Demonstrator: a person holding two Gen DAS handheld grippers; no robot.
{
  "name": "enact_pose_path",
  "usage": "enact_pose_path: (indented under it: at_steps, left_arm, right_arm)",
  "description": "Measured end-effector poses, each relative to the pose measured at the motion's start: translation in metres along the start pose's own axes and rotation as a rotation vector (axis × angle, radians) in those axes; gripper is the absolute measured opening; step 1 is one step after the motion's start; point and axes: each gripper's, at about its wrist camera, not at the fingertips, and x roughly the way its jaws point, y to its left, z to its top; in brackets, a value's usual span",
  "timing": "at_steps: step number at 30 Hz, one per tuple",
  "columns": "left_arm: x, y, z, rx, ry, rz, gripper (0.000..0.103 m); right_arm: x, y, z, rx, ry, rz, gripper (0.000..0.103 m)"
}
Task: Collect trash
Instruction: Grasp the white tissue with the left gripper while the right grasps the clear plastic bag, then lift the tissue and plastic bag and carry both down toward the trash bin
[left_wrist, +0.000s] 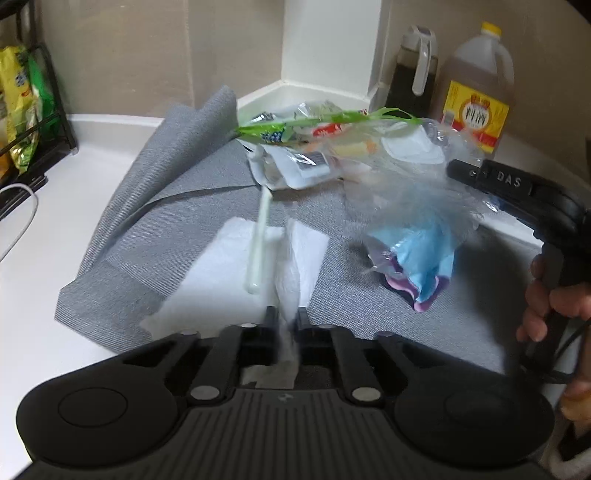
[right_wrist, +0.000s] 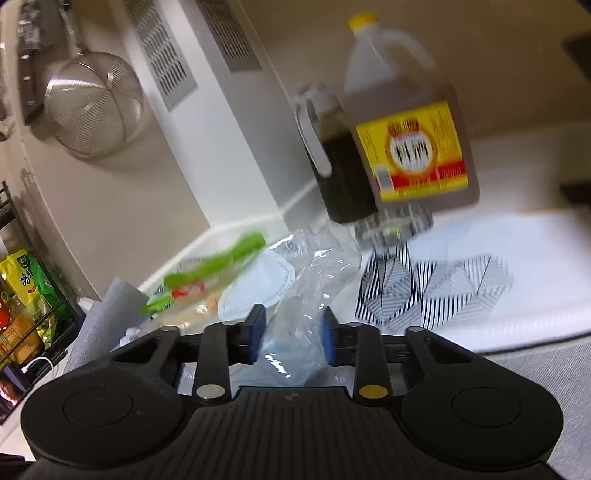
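The left gripper (left_wrist: 286, 316) has its two black fingers drawn almost together, pinching a raised fold of the white paper towel (left_wrist: 236, 273); the rest of the sheet lies flat on the grey woven cloth mat (left_wrist: 177, 206) just ahead of the tips and to their left. A pale, translucent straw-like stick (left_wrist: 258, 243) slants across the towel just beyond the tips.

The right gripper (right_wrist: 291, 334) has its blue-padded fingers set at a narrow gap, closed on a crumpled clear plastic bag (right_wrist: 314, 291) that fills the space between the pads and bunches up past them. In the left wrist view that gripper reaches in from the right, a person's hand (left_wrist: 550, 306) around its black handle, and the bag hangs from it, lifted off the mat. Inside the bag are a light blue and purple wrapper (left_wrist: 417, 266) at the bottom and a green-edged snack packet (left_wrist: 295, 127) higher up, with other white wrappers whose details are too blurred to make out.

Beyond the right gripper's tips stand a large plastic jug of brown liquid with a yellow cap and yellow label (right_wrist: 402, 122) and, to its left, a dark sauce bottle with a white handle (right_wrist: 332, 162). A black-and-white striped paper box (right_wrist: 432, 291) lies on the white counter to the right of the tips.
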Motion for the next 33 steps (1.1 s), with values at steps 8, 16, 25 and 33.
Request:
enact_pose_path:
  at_steps: [8,16,25,33]
  left_arm:
    - [-0.056,0.007,0.013,-0.035,-0.133,-0.03,0.007]
    - [-0.104,0.004,0.023,-0.047,-0.26,-0.029,0.007]
    - [-0.139,0.012,-0.01,-0.07,-0.297,0.001,0.007]
    - [-0.182,0.034,-0.087,-0.096,-0.273,0.04,0.007]
  right_arm:
    - [-0.029,-0.003,0.013,-0.003,-0.196,0.052,0.027]
    - [-0.057,-0.009,0.019,0.031,-0.399,0.071,0.026]
    - [-0.065,-0.016,0.021,0.059,-0.44,0.074,0.026]
    - [-0.09,-0.009,0.009,0.05,-0.372,0.115,0.026]
